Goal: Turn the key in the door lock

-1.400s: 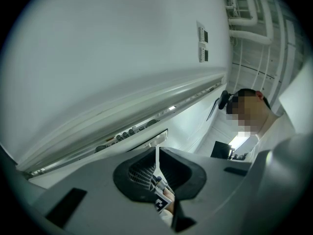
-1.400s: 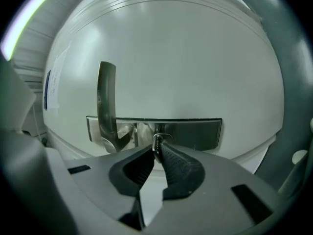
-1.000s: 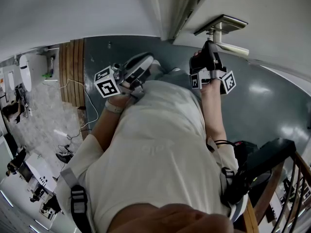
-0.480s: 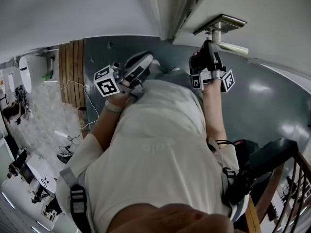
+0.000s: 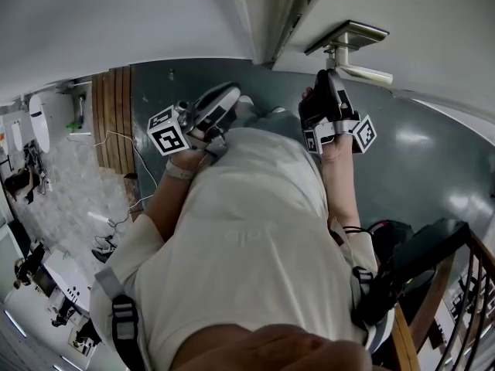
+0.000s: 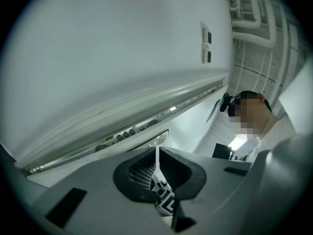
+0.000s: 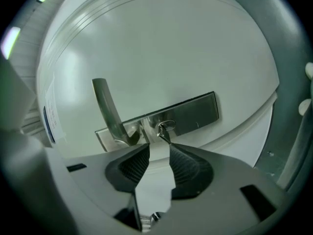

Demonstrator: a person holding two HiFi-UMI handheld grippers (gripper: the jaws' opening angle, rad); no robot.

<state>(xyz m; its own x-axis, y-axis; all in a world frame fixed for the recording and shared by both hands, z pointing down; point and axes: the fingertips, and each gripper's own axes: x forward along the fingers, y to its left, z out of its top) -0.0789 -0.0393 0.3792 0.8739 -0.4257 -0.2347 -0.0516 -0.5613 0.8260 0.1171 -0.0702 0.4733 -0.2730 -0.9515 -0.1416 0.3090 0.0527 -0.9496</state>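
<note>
A small metal key (image 7: 165,128) sticks out of the lock in the steel plate (image 7: 198,112) on the white door, beside the lever handle (image 7: 105,106). My right gripper (image 7: 159,147) points at it; its jaws have just been opening and now stand apart. The key lies just beyond the right fingertip and no pad presses on it. In the head view the right gripper (image 5: 329,79) is held up under the handle (image 5: 362,73). My left gripper (image 5: 224,97) is held off to the left near the wall. Its jaws (image 6: 157,153) show only a thin slit, with nothing between them.
The door frame edge (image 5: 282,22) runs between the two grippers. A stair railing (image 5: 464,300) and a black bag (image 5: 410,265) are at the lower right. A wooden strip (image 5: 112,122) crosses the grey floor at left. A person (image 6: 276,131) shows in the left gripper view.
The right gripper sits very slightly lower under the door handle than before. The left gripper has stayed in place.
</note>
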